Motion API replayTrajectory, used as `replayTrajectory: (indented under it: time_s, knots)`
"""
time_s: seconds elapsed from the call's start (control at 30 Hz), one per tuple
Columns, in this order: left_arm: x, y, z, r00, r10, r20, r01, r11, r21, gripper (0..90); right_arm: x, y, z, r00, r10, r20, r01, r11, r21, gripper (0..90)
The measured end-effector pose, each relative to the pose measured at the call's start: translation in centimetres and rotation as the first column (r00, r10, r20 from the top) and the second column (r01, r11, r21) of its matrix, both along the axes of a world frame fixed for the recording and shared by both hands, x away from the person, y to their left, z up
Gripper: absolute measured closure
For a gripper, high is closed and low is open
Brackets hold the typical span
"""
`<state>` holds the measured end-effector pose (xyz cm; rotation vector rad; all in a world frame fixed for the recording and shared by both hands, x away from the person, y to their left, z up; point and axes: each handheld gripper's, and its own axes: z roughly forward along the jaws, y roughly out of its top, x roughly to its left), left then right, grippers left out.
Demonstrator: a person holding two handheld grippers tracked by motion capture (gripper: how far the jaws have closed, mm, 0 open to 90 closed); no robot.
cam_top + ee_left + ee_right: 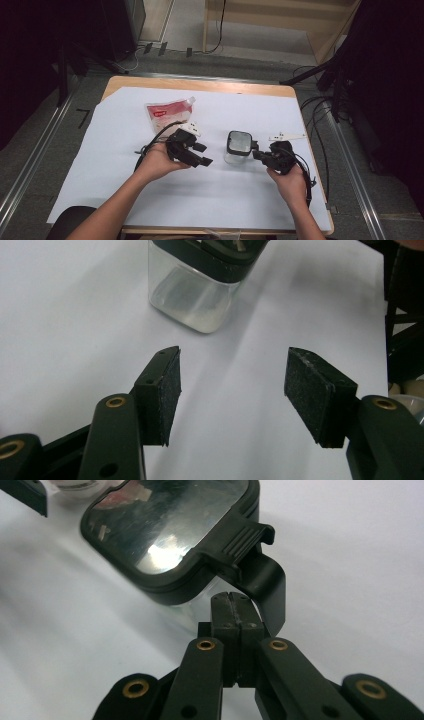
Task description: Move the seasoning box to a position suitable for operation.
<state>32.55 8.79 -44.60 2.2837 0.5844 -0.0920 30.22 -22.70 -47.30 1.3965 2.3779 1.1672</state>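
White paper [200, 195] covers the table; a red-white pouch [168, 114] lies far left, the left gripper [232, 390] gapes wide and empty, the clear jar [239, 148] stands centre, the right gripper [233, 601] pinched together under its latch [247, 537]

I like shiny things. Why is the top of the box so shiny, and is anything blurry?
In the right gripper view, the container lid mirrors bright light as glare, and the near gripper arms look soft. In the left gripper view, the clear container is slightly blurred. In the high view, the room around the table is dark.
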Motion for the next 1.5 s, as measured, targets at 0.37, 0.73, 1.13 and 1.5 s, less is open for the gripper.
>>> replayTrajectory:
  time_s: [0.37,0.73,1.13,1.5]
  knots:
    - [0.7,-2.1,-0.7,0.9990,-0.023,-0.037,0.024,0.9995,0.021,37.2,0.6,-0.9,0.6,0.9994,-0.029,0.019,0.029,1.000,0.005,90.0]
    - [1.8,-3.4,-0.5,0.9982,-0.050,-0.034,0.049,0.9985,-0.024,34.5,1.0,-2.1,1.1,0.9956,-0.087,0.034,0.087,0.996,0.011,90.0]
    - [3.6,-5.7,-0.7,0.9991,-0.043,0.004,0.043,0.9976,-0.054,31.0,1.9,-1.6,0.6,0.9934,-0.111,0.029,0.111,0.994,-0.007,90.0]
    - [4.2,-6.3,-1.2,0.9986,-0.048,0.022,0.049,0.9977,-0.048,25.8,1.9,-1.6,0.6,0.9930,-0.117,0.020,0.117,0.993,-0.012,90.0]
